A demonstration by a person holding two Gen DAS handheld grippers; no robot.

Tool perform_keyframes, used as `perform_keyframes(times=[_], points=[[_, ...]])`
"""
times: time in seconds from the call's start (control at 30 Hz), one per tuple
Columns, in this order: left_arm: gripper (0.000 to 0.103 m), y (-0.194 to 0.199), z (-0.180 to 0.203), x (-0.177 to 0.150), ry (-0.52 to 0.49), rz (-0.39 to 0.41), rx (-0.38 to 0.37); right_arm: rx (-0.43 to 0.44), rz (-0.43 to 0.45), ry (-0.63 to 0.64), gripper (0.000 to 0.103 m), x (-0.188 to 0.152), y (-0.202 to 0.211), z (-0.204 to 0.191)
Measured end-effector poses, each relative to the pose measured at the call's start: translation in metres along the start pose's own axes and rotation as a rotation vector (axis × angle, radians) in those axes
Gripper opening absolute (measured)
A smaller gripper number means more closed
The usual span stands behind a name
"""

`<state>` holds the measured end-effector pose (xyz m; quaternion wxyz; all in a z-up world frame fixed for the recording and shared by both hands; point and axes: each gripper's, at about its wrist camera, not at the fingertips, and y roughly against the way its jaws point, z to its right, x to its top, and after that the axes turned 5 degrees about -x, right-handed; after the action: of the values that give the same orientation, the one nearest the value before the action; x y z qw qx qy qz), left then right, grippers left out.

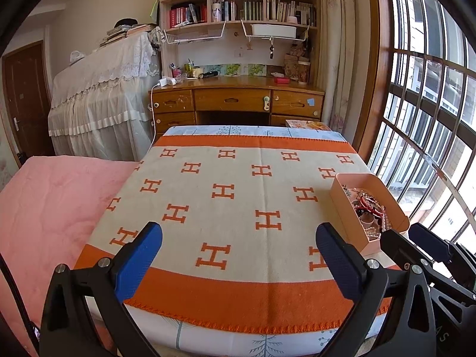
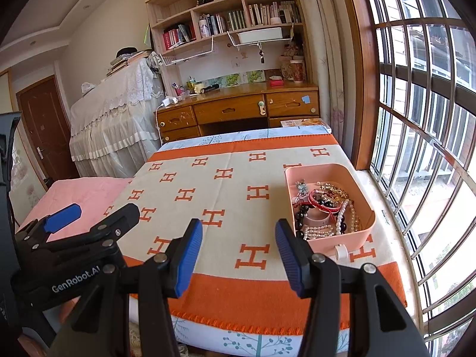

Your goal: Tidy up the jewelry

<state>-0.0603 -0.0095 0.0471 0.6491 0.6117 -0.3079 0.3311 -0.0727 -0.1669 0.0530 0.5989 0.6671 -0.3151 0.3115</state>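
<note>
A pink box (image 2: 357,239) sits on the right side of the orange and cream H-pattern blanket (image 2: 226,196). It holds a heap of jewelry (image 2: 327,208): pearl strands, black beads, red bangles, gold pieces. The box also shows in the left wrist view (image 1: 345,208), with jewelry (image 1: 370,208) inside. My left gripper (image 1: 238,255) is open and empty above the blanket's near edge, left of the box. My right gripper (image 2: 238,253) is open and empty, just left of the box's near corner. The left gripper (image 2: 92,217) shows at the lower left of the right wrist view.
A pink bedspread (image 1: 47,205) lies left of the blanket. A wooden desk (image 1: 238,101) with drawers and bookshelves (image 1: 238,9) stands behind. A lace-covered piano (image 1: 101,98) is at the back left. A barred window (image 2: 416,136) runs along the right.
</note>
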Motion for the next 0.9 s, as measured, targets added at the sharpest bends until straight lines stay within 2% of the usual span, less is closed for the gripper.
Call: perform_keyframes(times=[0.9], points=[[0.102,0.0007,-0.0053,-0.0085,0.002,-0.001,0.004,0.002,0.000,0.000,0.052,0.0006,0.0001,0.0004]])
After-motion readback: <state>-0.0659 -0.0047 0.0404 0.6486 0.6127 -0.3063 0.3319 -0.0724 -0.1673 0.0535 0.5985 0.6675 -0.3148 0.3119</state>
